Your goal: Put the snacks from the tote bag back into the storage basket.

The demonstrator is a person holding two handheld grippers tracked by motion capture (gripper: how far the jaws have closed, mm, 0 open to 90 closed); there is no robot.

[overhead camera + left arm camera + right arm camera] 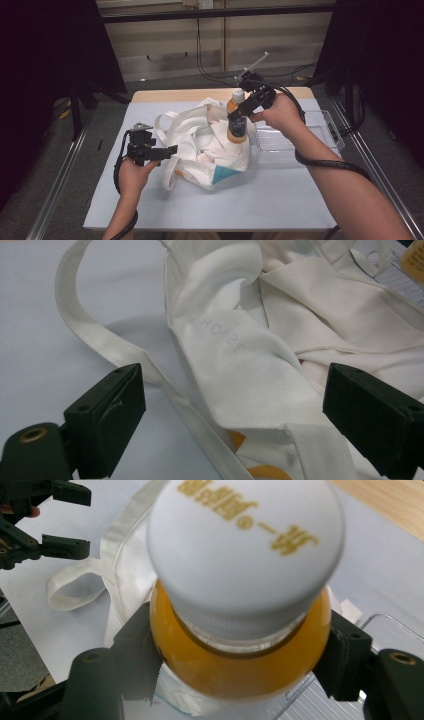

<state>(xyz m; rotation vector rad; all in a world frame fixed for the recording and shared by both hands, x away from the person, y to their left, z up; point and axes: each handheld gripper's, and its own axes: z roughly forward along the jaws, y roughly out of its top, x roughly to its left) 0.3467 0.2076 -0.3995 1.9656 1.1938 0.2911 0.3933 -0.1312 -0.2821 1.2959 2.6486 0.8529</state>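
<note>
Right gripper (pixel 239 113) clamped on orange juice bottle (pixel 237 120), upright just above white tote bag (pixel 210 145) on the table (pixel 280 200). Lower straight into bag mouth, keeping cap (pixel 245 545) up. Left gripper (pixel 172 150) jaws apart beside bag rim, gripping nothing; better pinching rim open. Loose strap (pixel 95 335) and folded cloth crowding the opening. Clear plastic tray (pixel 325 130) just right of the bag.

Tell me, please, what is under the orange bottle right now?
The bottle, gripped by the right hand-held gripper, stands over the white bag. Its base is hidden, so contact with the bag cannot be seen.
</note>
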